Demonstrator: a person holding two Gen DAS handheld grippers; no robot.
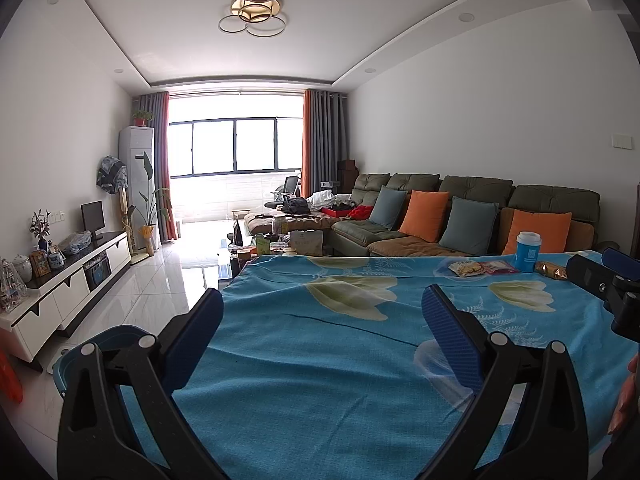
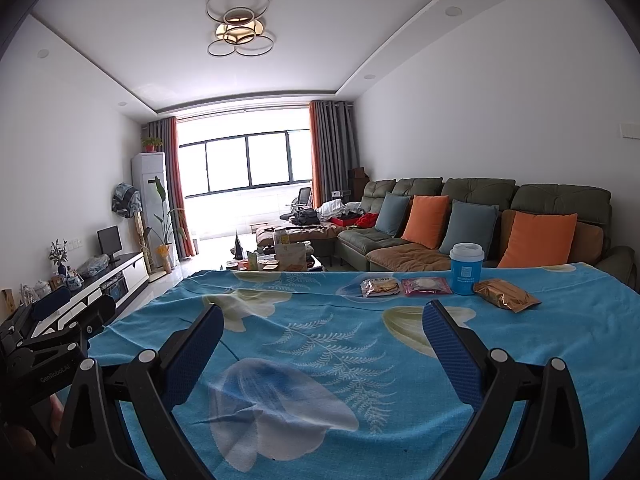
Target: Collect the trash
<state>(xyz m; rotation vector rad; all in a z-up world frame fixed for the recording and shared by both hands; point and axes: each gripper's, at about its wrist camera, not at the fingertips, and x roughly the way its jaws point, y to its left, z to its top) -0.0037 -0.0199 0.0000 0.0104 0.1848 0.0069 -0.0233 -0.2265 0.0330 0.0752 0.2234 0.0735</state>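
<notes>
A blue flowered cloth (image 2: 320,320) fills the lower half of the frame, with a green sofa (image 2: 480,200) behind it at right carrying orange and grey-blue cushions (image 2: 426,220). At centre a bright window (image 2: 244,164) is flanked by orange-and-grey curtains (image 2: 332,148), and a ring-shaped ceiling lamp (image 2: 240,24) hangs at upper centre. Along the left wall stand a white TV cabinet (image 1: 72,288), a small monitor (image 1: 93,218) and a tall white air conditioner (image 1: 138,168).

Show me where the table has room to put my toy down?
The near and left stretch of the blue flowered cloth, between both open claws and the far-left edge, is bare. The far right is crowded: two snack packets, a blue cup, a gold wrapper.
</notes>
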